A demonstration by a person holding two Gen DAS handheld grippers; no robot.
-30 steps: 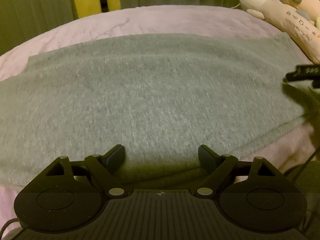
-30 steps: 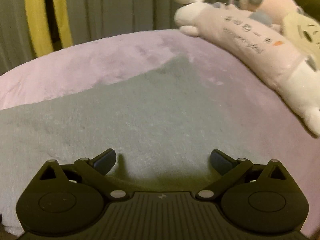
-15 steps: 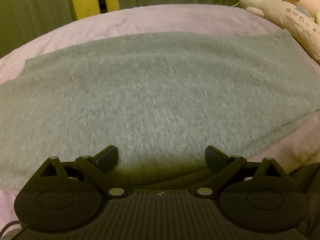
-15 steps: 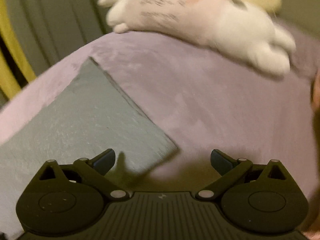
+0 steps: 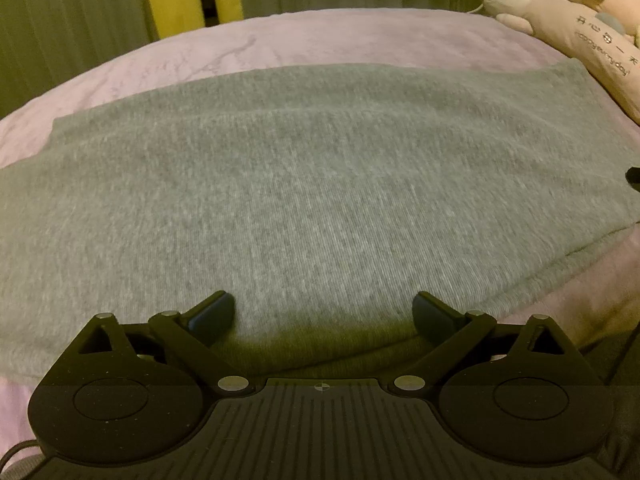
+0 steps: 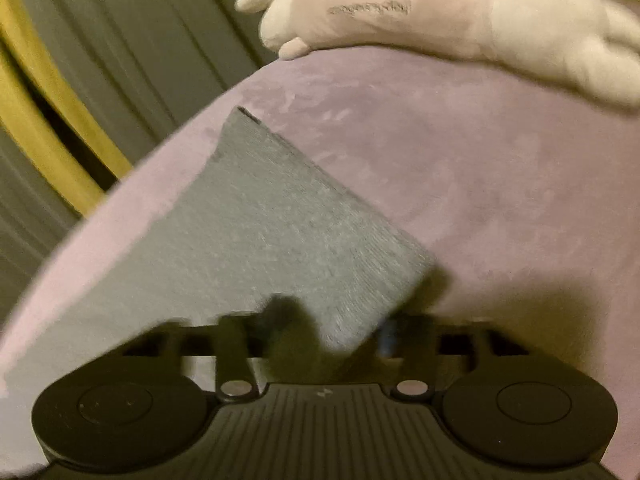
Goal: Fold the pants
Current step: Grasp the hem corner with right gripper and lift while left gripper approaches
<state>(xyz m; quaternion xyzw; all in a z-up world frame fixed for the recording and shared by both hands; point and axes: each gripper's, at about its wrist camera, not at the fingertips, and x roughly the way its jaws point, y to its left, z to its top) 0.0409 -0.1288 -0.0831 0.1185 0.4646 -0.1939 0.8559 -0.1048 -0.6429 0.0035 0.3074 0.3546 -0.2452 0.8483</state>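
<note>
Right gripper (image 6: 332, 332) is closing its blurred jaws, the near corner of the grey pants (image 6: 256, 236) between them; whether the pads press yet, I cannot tell. Left gripper (image 5: 323, 314) hangs wide open over the pants (image 5: 304, 184), which lie flat across the pink bedspread (image 5: 320, 36), 2 plush toys (image 5: 568, 24) at the far right.

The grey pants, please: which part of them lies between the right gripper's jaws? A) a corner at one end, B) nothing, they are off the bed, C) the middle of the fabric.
A: the right gripper has its closing jaws around a corner of the grey pants, with pink bedding beyond.
</note>
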